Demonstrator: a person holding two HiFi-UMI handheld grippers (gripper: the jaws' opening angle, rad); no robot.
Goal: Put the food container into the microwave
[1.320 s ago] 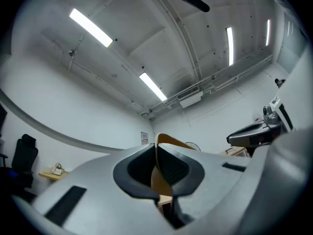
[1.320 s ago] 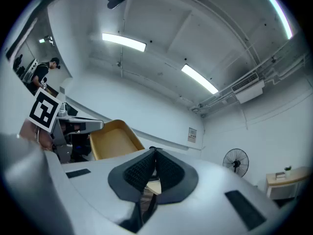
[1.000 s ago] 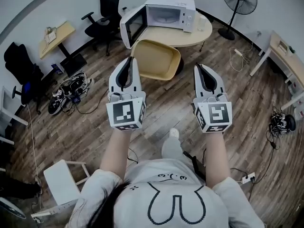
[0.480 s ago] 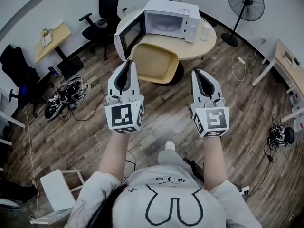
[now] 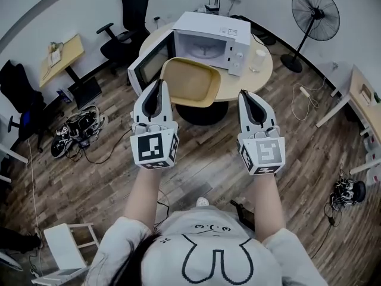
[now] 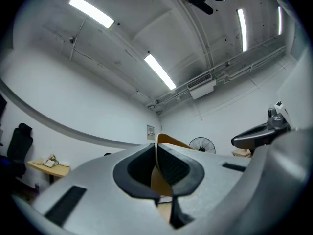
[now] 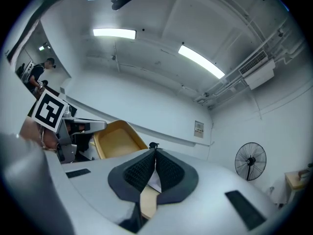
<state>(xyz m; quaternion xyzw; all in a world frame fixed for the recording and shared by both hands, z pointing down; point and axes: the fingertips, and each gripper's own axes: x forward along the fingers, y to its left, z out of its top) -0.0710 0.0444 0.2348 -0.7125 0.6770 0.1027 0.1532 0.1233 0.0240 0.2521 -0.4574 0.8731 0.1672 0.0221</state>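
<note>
The food container [image 5: 190, 81] is a shallow tan tray with a raised rim. It hangs tilted in the air ahead of me, in front of the open microwave [image 5: 214, 25] and over the near edge of the round tabletop [image 5: 262, 76]. I hold it by its left rim alone: my left gripper [image 5: 158, 87] has its fingers [image 6: 134, 173] pinched almost together on that thin edge, which stands upright between the pads. My right gripper [image 5: 246, 95] is near the tray's right side but apart from it, its fingers closed on each other with nothing held.

The tray looks light and fairly stiff, but pinched by a thin rim at one side it can swing or sag, and the smooth wall could slip. I judge that a second hold on the opposite rim, or a slow, level carry, would steady it. The microwave's door [image 5: 144, 69] stands swung out to the left, and the cavity faces me.
</note>
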